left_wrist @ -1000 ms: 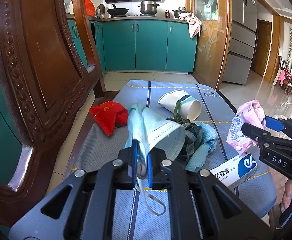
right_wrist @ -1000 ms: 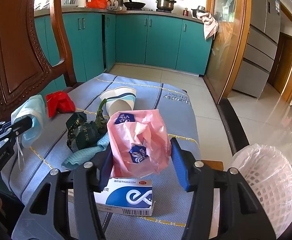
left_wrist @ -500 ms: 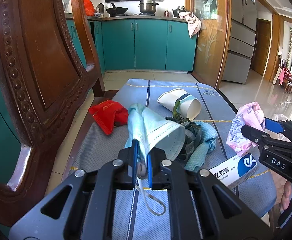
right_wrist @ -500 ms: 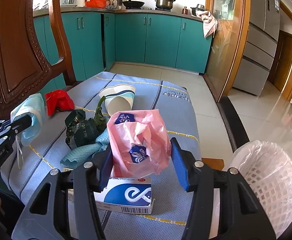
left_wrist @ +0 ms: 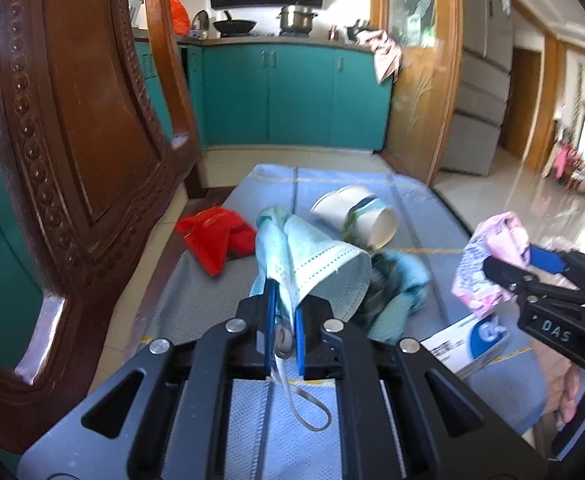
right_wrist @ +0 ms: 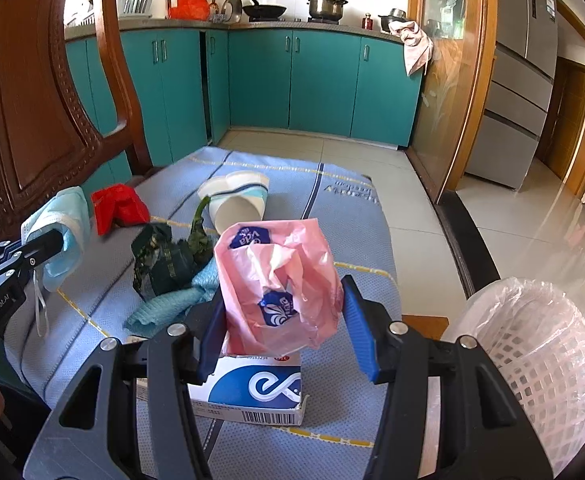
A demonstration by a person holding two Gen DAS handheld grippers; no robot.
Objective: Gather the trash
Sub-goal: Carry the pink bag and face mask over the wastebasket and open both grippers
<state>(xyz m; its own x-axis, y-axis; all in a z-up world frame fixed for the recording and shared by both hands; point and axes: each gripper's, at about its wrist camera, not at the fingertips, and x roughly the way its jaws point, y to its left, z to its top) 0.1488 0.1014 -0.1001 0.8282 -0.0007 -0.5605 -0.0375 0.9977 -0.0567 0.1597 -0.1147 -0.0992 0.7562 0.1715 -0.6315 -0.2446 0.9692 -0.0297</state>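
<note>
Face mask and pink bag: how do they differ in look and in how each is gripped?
The face mask is pale blue pleated fabric; the pink bag is crinkled printed plastic. The mask is pinched thin in the nearly closed left hand-held gripper; the bag sits bulky between the right hand-held gripper's wider-set jaws. Both are lifted off the blue cloth.

Two grippers, the left point(left_wrist: 283, 312) and the right point(right_wrist: 286, 320). One face mask point(left_wrist: 312, 264), one pink bag point(right_wrist: 276, 284), one red bag point(right_wrist: 118, 208), one paper cup point(right_wrist: 238, 204), one dark green wrapper point(right_wrist: 164, 258), one blue cloth point(right_wrist: 164, 308), one box point(right_wrist: 252, 390), one lined white bin point(right_wrist: 532, 344), one wooden chair point(right_wrist: 32, 120).
</note>
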